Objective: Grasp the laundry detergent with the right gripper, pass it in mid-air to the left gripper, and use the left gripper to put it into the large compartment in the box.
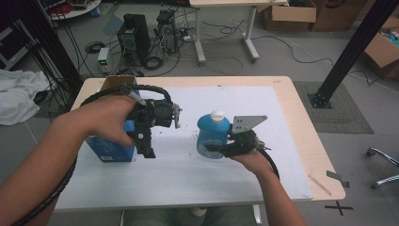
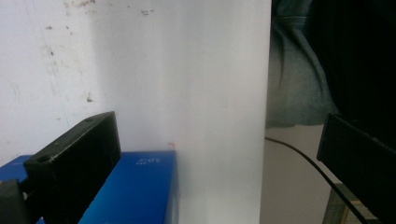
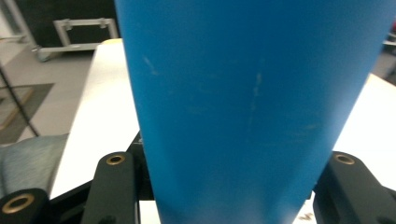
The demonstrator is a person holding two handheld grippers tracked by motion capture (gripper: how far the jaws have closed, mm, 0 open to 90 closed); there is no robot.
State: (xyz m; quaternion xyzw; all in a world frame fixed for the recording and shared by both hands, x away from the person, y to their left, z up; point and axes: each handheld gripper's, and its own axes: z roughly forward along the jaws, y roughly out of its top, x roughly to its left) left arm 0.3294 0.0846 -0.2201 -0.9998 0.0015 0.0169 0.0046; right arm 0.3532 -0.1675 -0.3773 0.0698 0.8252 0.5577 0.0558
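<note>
A blue bottle (image 1: 212,132) with a white cap (image 1: 217,115) stands upright over the middle of the white mat (image 1: 244,108). My right gripper (image 1: 217,149) is shut on its lower body from the right. In the right gripper view the bottle's blue wall (image 3: 243,102) sits between both jaws. My left gripper (image 1: 147,151) points down just right of a blue carton (image 1: 110,149) at the mat's left. Its jaws stand wide open in the left gripper view (image 2: 217,163), with the carton's corner (image 2: 135,186) beside one jaw and nothing gripped.
The mat lies on a wooden table (image 1: 301,122). The carton's brown open flap (image 1: 116,82) shows behind my left hand. Computer towers (image 1: 136,35), cables and cardboard boxes (image 1: 289,14) are on the floor beyond. A black post (image 1: 350,52) stands at the right.
</note>
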